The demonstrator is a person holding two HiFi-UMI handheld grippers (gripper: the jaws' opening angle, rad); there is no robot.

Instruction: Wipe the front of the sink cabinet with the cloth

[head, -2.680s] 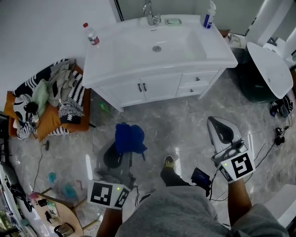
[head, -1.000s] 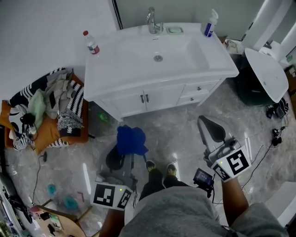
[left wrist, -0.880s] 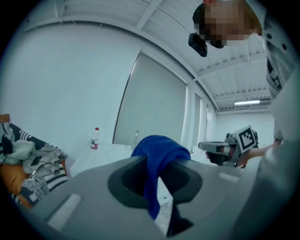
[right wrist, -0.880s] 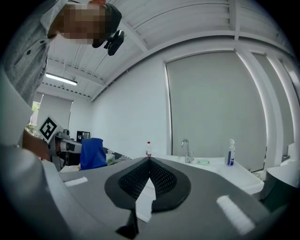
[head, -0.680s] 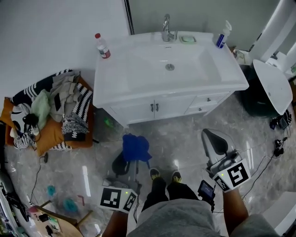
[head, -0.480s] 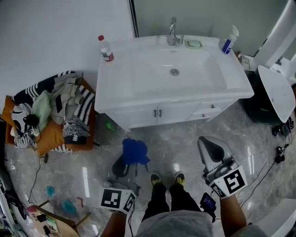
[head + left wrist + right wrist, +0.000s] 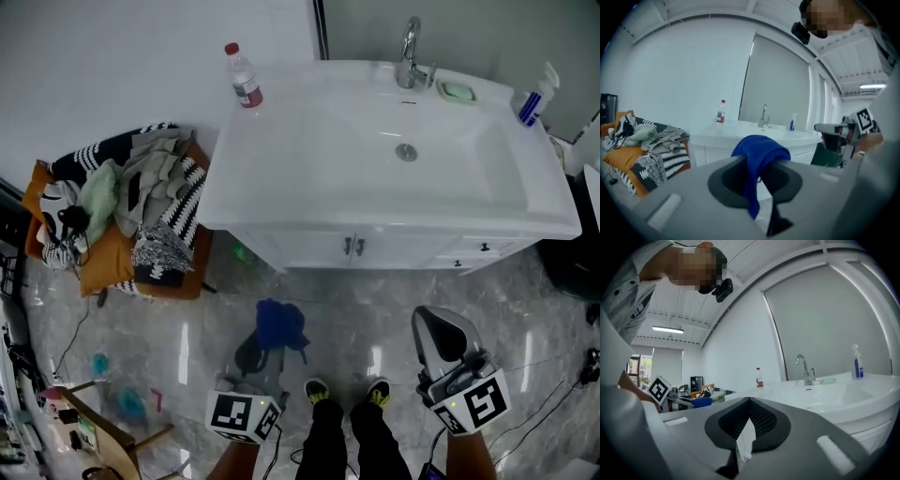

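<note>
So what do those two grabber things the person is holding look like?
Both are grey plastic. The left gripper and the right gripper each have two broad, rounded jaws lined with dark dished pads; the right ones look finely ribbed. Each gripper carries a white cube with black square markers.

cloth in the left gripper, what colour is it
Blue. The cloth shows best in the left gripper view.

Soft matt blue cloth pinched in the smooth matt grey plastic left tool, glossy white sink cabinet ahead of it, polished metal tap, clear plastic bottle, glossy marbled floor below the tool.
</note>
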